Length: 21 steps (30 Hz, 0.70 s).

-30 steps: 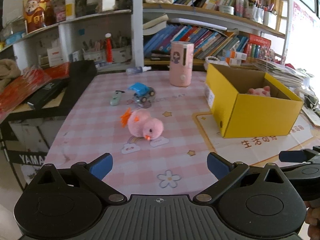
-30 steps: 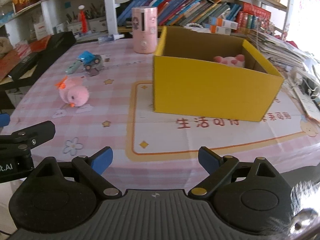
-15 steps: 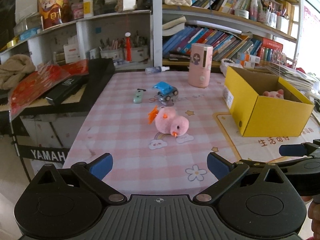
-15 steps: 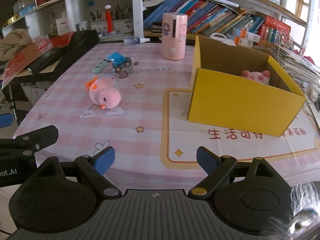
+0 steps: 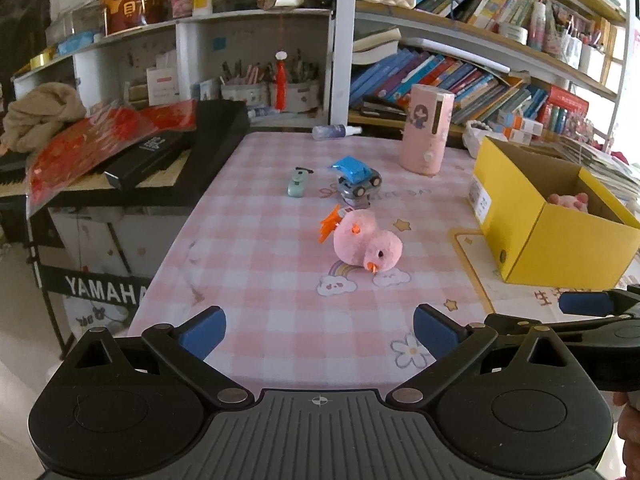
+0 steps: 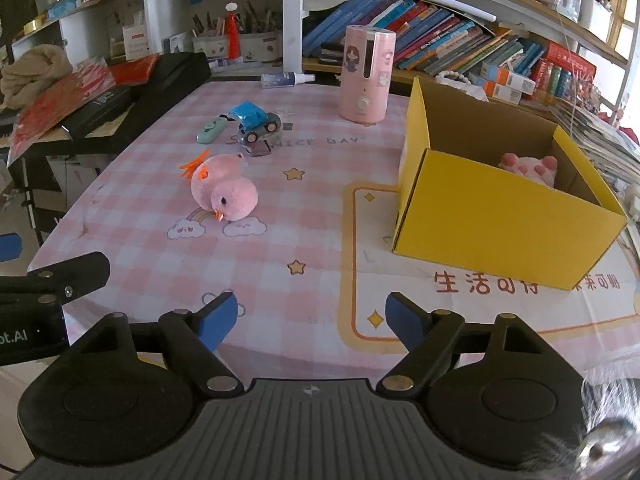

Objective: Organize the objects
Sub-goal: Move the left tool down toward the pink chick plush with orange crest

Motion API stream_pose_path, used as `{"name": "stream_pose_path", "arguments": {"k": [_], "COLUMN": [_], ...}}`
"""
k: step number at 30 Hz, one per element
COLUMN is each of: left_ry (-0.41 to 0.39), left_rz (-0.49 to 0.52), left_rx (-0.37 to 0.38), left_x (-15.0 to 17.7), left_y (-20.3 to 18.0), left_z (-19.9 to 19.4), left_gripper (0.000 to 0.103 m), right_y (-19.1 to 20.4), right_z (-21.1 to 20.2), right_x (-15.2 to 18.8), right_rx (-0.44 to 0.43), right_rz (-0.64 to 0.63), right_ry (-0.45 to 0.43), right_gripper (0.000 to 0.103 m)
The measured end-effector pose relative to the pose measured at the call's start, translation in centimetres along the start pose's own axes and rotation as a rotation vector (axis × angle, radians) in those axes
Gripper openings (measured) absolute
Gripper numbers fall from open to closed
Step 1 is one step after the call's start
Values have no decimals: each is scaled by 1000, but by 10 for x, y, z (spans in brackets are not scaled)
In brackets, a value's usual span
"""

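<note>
A pink plush chick (image 5: 366, 242) (image 6: 224, 192) lies on its side in the middle of the pink checked table (image 5: 272, 288). Behind it stand a blue toy car (image 5: 356, 178) (image 6: 256, 120) and a small green case (image 5: 298, 183) (image 6: 210, 128). To the right is an open yellow box (image 5: 556, 248) (image 6: 504, 220) with a pink plush toy (image 6: 528, 168) inside. My left gripper (image 5: 320, 330) hangs open over the table's near edge, nothing between its fingers. My right gripper (image 6: 310, 320) is near the front edge too; its jaws are closing with nothing between them.
A pink cylindrical humidifier (image 6: 366, 74) and a small spray bottle (image 6: 286, 79) stand at the table's back. A black keyboard (image 5: 168, 152) with red wrapping on it sits left of the table. Bookshelves (image 5: 460, 76) fill the wall behind.
Both grippers have drawn back from the table, so the chick, car and box look farther away. The right gripper's fingers stand a little closer together than before.
</note>
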<state>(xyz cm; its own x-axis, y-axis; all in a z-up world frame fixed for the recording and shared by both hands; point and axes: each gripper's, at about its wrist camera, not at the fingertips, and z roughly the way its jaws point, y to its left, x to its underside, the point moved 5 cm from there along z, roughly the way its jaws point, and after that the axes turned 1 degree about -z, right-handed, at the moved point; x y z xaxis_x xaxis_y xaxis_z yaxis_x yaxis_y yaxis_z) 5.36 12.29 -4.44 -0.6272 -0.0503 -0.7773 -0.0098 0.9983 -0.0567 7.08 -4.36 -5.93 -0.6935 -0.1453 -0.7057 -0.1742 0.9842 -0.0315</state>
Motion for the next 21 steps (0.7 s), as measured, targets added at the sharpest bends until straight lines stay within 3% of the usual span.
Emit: {"name": "stream_pose_path", "arguments": {"k": [21], "left_ry": [20], "left_rz": [-30], "left_rx": [-22], "left_x": [-36], "left_y": [-4], "left_z": [57], "left_gripper": [97], "right_y": [-8], "right_z": [54], "right_x": [-61], "right_rx": [-55], "right_rz": [-53], "right_ry": [-34], "right_gripper": [77]}}
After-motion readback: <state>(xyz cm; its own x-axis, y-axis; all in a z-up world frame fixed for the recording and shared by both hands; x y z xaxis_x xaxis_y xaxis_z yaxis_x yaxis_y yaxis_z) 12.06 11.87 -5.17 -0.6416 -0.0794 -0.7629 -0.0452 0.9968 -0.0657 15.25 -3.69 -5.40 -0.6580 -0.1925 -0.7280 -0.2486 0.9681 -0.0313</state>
